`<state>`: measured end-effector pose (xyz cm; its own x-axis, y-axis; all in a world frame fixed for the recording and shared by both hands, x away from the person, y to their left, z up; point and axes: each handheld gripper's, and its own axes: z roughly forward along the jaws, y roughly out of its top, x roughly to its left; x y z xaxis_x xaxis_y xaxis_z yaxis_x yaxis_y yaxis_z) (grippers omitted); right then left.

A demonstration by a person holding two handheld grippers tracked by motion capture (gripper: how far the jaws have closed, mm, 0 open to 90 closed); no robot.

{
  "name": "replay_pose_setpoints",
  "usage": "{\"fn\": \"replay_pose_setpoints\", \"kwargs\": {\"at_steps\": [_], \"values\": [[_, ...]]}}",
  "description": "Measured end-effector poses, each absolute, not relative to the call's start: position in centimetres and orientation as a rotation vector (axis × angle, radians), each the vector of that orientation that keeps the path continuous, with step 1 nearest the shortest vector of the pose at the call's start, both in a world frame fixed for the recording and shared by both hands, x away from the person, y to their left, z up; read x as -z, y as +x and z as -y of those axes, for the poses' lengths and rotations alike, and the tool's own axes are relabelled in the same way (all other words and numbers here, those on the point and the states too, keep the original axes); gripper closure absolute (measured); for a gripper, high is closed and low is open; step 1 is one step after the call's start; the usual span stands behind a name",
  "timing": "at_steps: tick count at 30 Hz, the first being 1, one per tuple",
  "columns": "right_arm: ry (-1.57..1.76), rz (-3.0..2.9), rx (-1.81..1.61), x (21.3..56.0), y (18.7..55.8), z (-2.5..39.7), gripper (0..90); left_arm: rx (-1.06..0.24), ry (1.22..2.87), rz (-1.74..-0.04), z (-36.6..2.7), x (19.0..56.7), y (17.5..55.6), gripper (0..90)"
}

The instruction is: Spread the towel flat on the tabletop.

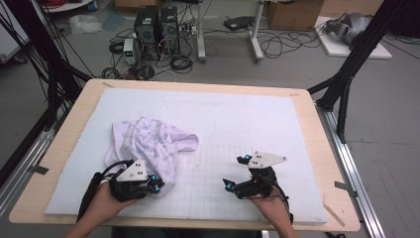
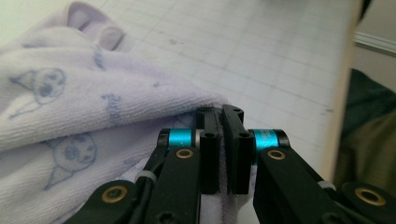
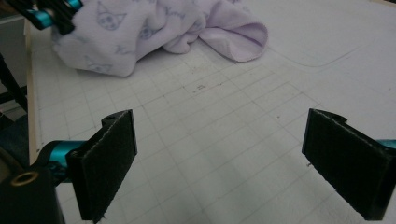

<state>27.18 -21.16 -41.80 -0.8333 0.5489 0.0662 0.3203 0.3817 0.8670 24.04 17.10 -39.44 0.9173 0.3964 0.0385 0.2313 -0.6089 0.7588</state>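
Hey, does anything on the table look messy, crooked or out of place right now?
The lilac printed towel lies crumpled in a heap on the white grid mat, not spread flat. The left gripper is shut on its near edge; the right gripper hangs open over bare mat. Nothing looks spilled or damaged.

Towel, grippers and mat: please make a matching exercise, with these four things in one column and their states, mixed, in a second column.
Things:
1. towel
2. left gripper
3. right gripper
4. mat

States:
A. jaws wide apart, holding nothing
B. white, with a grid, lying flat
C. lilac, crumpled in a heap
D. jaws closed on cloth

Pairs: 1-C, 2-D, 3-A, 4-B
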Motion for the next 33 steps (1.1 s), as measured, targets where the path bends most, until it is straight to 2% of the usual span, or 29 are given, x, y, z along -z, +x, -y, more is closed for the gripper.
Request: {"fn": "replay_pose_setpoints", "kwargs": {"at_steps": [6,7,9,10,11,12,13,15,20,24,26,28,29,30,31,33], "values": [[0.744,-2.435,-1.430,41.6,27.4,20.1,9.4,-0.284,2.238,-0.459,-18.9,39.1,22.9,83.4],[0.718,-2.449,-1.423,41.5,27.6,19.4,9.4,-0.276,2.226,-0.469,-19.2,39.1,23.0,73.4],[0.685,-2.462,-1.416,41.2,27.9,18.5,10.2,-0.290,2.205,-0.500,-19.7,39.0,23.1,61.3],[0.672,-2.466,-1.418,41.1,28.1,18.1,10.2,-0.301,2.196,-0.513,-19.9,38.9,23.2,57.1],[0.672,-2.466,-1.418,41.1,28.1,18.1,10.2,-0.310,2.190,-0.524,-20.1,38.8,23.4,57.1],[0.646,-2.478,-1.410,40.9,28.6,17.0,10.2,-0.330,2.179,-0.542,-20.3,38.7,23.5,48.3],[0.639,-2.491,-1.404,40.8,29.0,16.5,10.5,-0.352,2.174,-0.558,-20.5,38.5,23.7,46.2],[0.605,-2.520,-1.410,40.6,29.8,15.6,16.5,-0.377,2.154,-0.588,-21.2,38.3,24.2,43.7],[0.579,-2.543,-1.427,40.2,31.2,13.9,18.8,-0.410,2.148,-0.650,-22.8,38.4,25.5,43.9],[0.548,-2.565,-1.437,40.2,32.7,12.1,23.6,-0.449,2.192,-0.721,-23.5,40.3,27.1,45.6],[0.523,-2.597,-1.407,40.7,33.6,10.4,26.0,-0.410,2.210,-0.755,-23.9,41.6,27.9,51.8],[0.517,-2.611,-1.405,41.0,33.9,9.9,28.0,-0.383,2.221,-0.769,-24.0,42.6,28.3,54.2],[0.508,-2.619,-1.399,41.1,34.1,9.4,28.8,-0.379,2.225,-0.764,-24.0,42.8,28.3,56.8],[0.491,-2.635,-1.396,41.4,34.5,8.2,29.7,-0.380,2.228,-0.757,-23.9,42.9,28.3,63.1],[0.491,-2.635,-1.396,41.4,34.5,8.2,29.7,-0.382,2.234,-0.752,-23.9,42.8,28.4,63.1],[0.468,-2.655,-1.404,41.7,34.9,7.0,32.1,-0.382,2.246,-0.746,-23.8,42.6,28.5,69.4]]}}
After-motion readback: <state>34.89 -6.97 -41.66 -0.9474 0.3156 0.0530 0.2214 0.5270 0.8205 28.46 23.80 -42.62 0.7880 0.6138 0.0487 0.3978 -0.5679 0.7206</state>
